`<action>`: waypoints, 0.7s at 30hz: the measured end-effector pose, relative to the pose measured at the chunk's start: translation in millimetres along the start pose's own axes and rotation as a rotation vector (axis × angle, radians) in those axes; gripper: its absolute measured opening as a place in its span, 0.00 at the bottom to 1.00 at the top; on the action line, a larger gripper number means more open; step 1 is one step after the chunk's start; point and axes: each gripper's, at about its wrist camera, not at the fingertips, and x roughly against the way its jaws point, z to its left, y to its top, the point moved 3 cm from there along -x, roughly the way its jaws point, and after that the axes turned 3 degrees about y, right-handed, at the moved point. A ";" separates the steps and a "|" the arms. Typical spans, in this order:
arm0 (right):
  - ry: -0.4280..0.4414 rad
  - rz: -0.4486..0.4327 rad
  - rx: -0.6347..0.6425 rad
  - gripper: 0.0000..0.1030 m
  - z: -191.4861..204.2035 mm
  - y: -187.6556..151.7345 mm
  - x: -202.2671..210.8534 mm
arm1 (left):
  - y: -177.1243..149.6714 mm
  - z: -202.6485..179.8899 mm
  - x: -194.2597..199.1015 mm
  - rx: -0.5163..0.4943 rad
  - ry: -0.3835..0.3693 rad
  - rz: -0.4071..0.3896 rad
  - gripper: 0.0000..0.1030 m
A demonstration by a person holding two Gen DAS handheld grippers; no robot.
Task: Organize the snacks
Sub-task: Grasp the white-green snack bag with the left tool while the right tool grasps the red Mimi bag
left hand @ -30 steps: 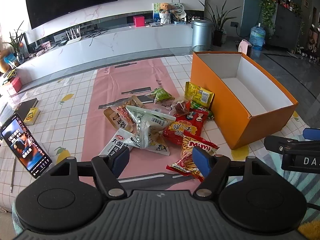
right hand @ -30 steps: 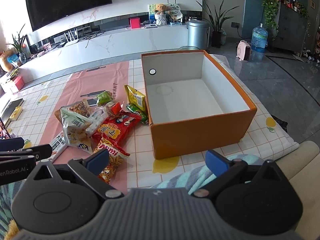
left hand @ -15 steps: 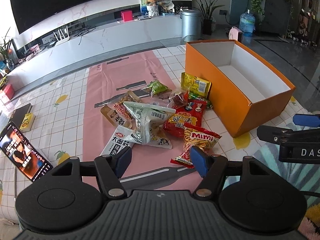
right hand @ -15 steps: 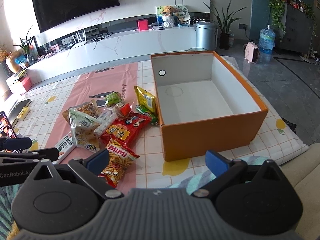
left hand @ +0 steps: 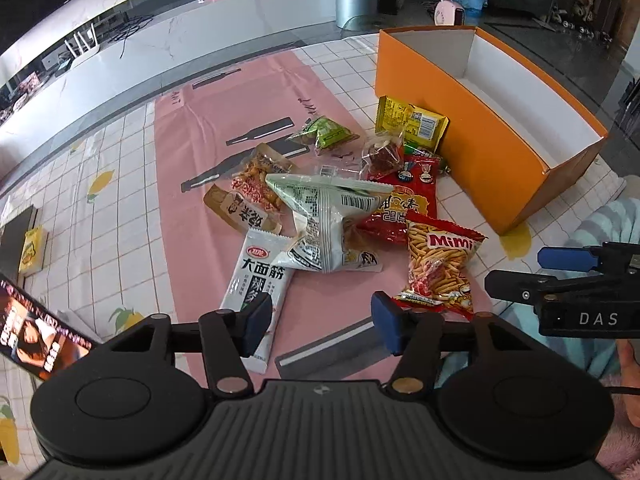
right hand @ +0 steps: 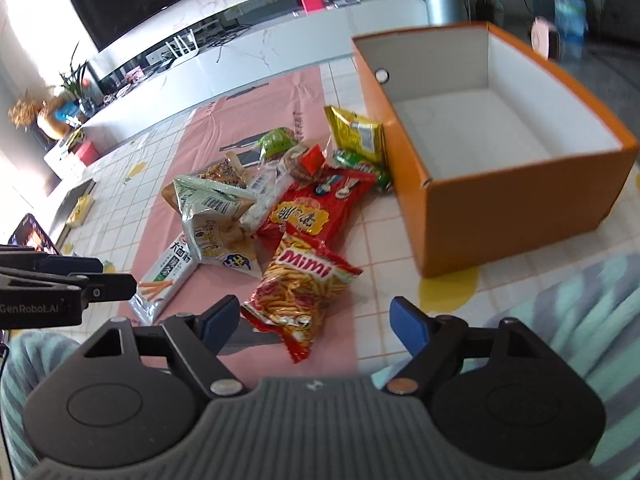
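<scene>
Beside the orange box [right hand: 516, 200], a red "Mimi" bag [right hand: 304, 284].

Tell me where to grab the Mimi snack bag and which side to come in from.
Grip the Mimi bag at its near crimped bottom edge, coming from the person's side with the right tool, which is open and closest. That end points toward the tool and lies free on the pink mat, while the far end overlaps the red packet.
</scene>
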 end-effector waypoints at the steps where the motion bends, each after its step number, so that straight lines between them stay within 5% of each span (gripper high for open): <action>1: 0.004 0.006 -0.022 0.77 -0.4 1.2 -5.1 | 2.7 -1.7 -1.7 -0.020 0.001 -0.007 0.72; 15: 0.006 0.051 -0.197 0.77 -7.5 10.4 -57.2 | 25.3 -14.3 -50.7 -0.074 0.048 -0.072 0.72; 21: 0.020 0.064 -0.184 0.66 -7.9 15.7 -74.8 | 26.9 -9.3 -72.6 -0.061 0.052 -0.057 0.65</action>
